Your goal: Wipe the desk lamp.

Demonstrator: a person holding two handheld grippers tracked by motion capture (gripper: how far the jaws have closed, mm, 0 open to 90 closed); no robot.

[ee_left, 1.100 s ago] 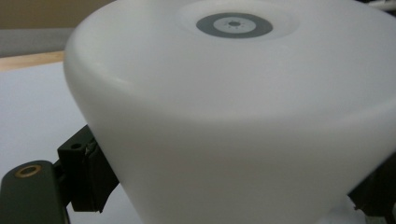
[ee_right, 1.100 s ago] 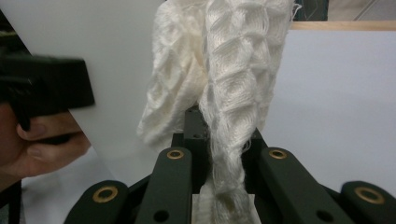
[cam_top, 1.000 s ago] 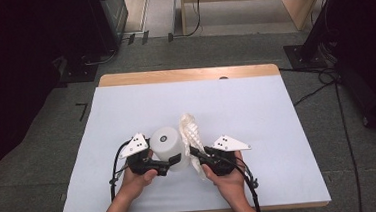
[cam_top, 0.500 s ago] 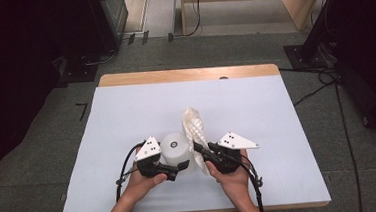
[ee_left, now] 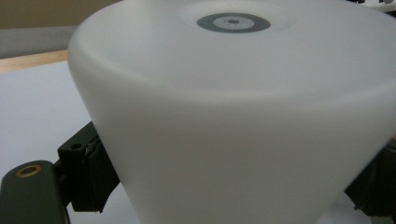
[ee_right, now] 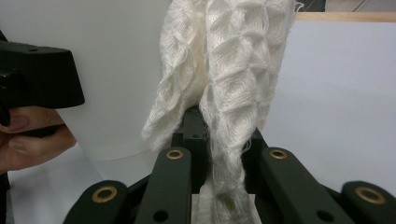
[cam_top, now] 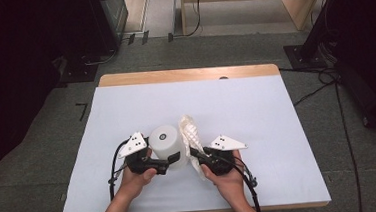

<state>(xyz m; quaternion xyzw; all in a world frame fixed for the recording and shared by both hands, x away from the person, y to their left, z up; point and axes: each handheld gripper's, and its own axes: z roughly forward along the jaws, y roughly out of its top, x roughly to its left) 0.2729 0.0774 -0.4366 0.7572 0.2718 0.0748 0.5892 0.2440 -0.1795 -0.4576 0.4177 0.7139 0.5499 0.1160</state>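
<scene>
A white frosted container (cam_top: 166, 143) stands upside down on the table, a grey ring on its flat top (ee_left: 233, 22). My left gripper (cam_top: 172, 159) is shut on its lower wall, with a black pad (ee_left: 95, 179) pressed against each side. Just right of it, my right gripper (cam_top: 195, 153) is shut on a white waffle-weave cloth (cam_top: 190, 130). The cloth (ee_right: 233, 70) rises in folds from between the closed jaws and leans against the container (ee_right: 102, 56). The left gripper's black body (ee_right: 37, 74) and the fingers of the hand holding it (ee_right: 28, 135) show beside the container.
The table is covered by a pale sheet (cam_top: 256, 111), with a wooden edge (cam_top: 189, 75) at the far side. Both hands work near the front edge. Dark equipment (cam_top: 104, 16) and cables (cam_top: 324, 76) lie on the floor beyond the table.
The left gripper and container drifted slightly right, then came back. The cloth has hardly moved, and both grips are the same.
</scene>
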